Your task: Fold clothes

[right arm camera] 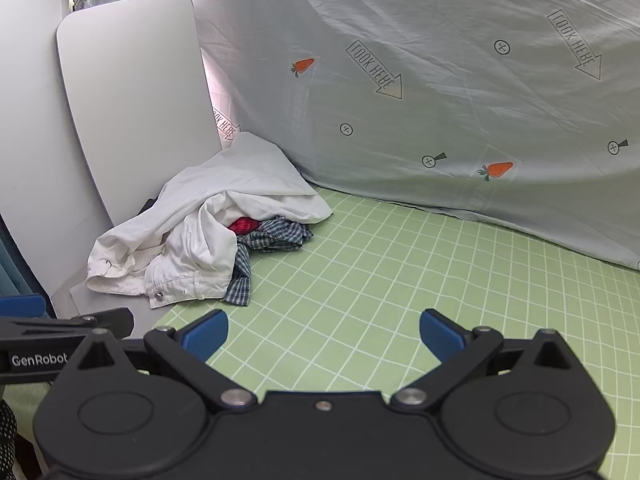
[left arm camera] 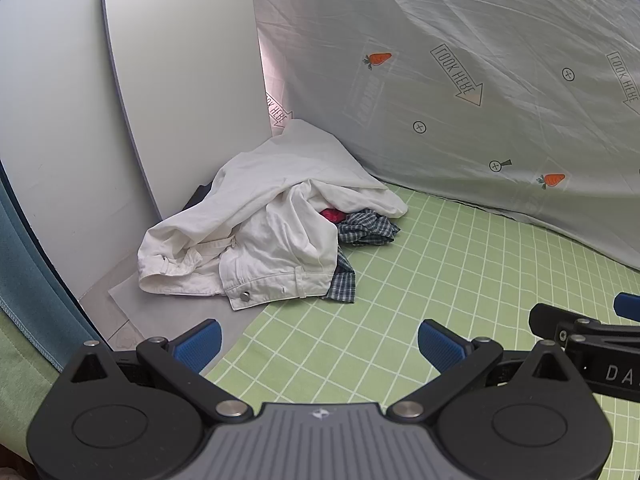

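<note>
Now, at the far left a pale grey board [left arm camera: 180, 80] leans against the wall, and at its foot lies the pile of clothes [left arm camera: 264, 224]: white trousers [left arm camera: 276, 264] on top, with a red piece [left arm camera: 334, 214] and a blue checked shirt [left arm camera: 366, 230] showing from under its right side. The pile rests partly on the green checked sheet [left arm camera: 460, 272], near the hanging carrot-print cloth [left arm camera: 480, 80]. Both the left gripper [left arm camera: 319, 346] and the right gripper [right arm camera: 323, 338] hover over the sheet with the 2 blue fingers spread wide, holding nothing, apart from the pile.
</note>
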